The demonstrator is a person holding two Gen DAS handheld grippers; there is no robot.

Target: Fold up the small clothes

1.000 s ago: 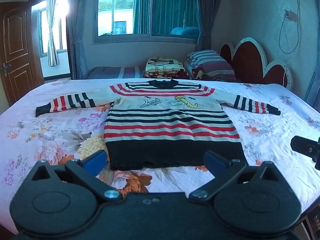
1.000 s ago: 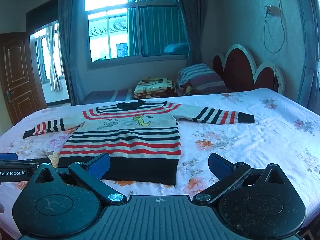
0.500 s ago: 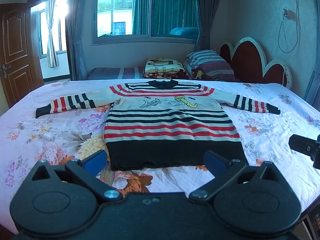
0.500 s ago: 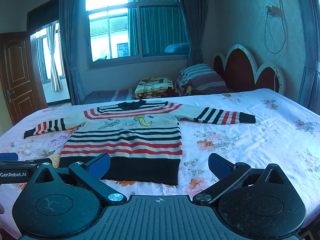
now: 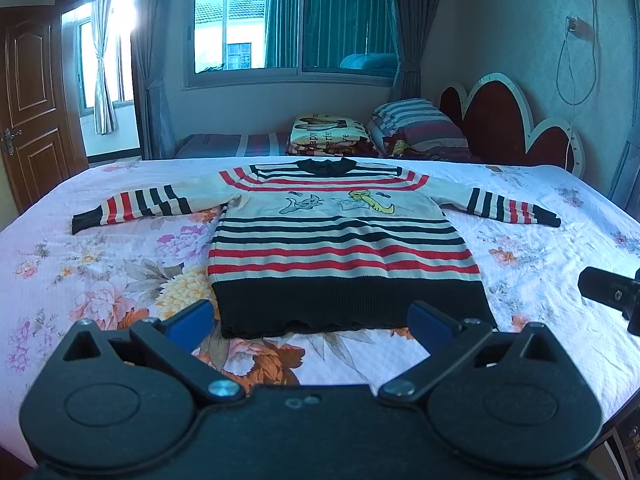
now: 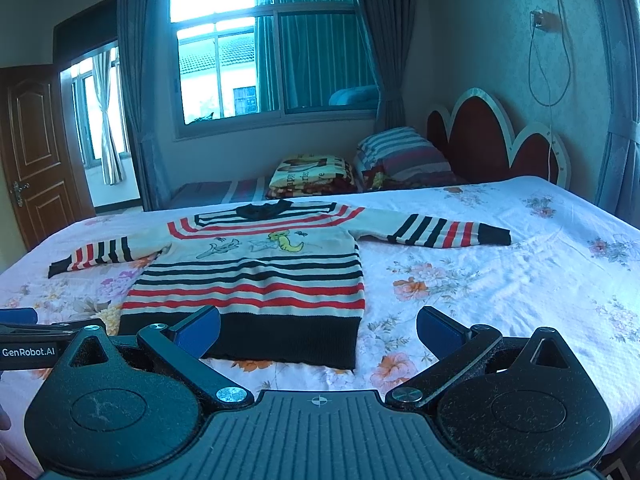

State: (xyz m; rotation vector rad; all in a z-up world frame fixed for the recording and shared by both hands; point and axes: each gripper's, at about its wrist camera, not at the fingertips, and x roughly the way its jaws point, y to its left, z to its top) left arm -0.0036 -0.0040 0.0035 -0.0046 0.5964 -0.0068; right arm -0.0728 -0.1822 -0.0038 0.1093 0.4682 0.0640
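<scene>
A small striped sweater (image 5: 340, 248) in red, black and cream lies flat on the bed, front up, both sleeves spread out, black hem nearest me. It also shows in the right wrist view (image 6: 256, 276). My left gripper (image 5: 310, 320) is open and empty, hovering just short of the hem. My right gripper (image 6: 318, 330) is open and empty, near the hem's right corner. The right gripper's body shows at the right edge of the left wrist view (image 5: 612, 296).
The floral bedsheet (image 5: 100, 280) covers a wide bed. A red headboard (image 5: 508, 128), striped pillows (image 5: 416, 124) and a folded blanket (image 5: 328, 136) sit at the far side. A door (image 5: 28, 96) is at the left.
Both grippers have edged slightly; the sweater has not moved.
</scene>
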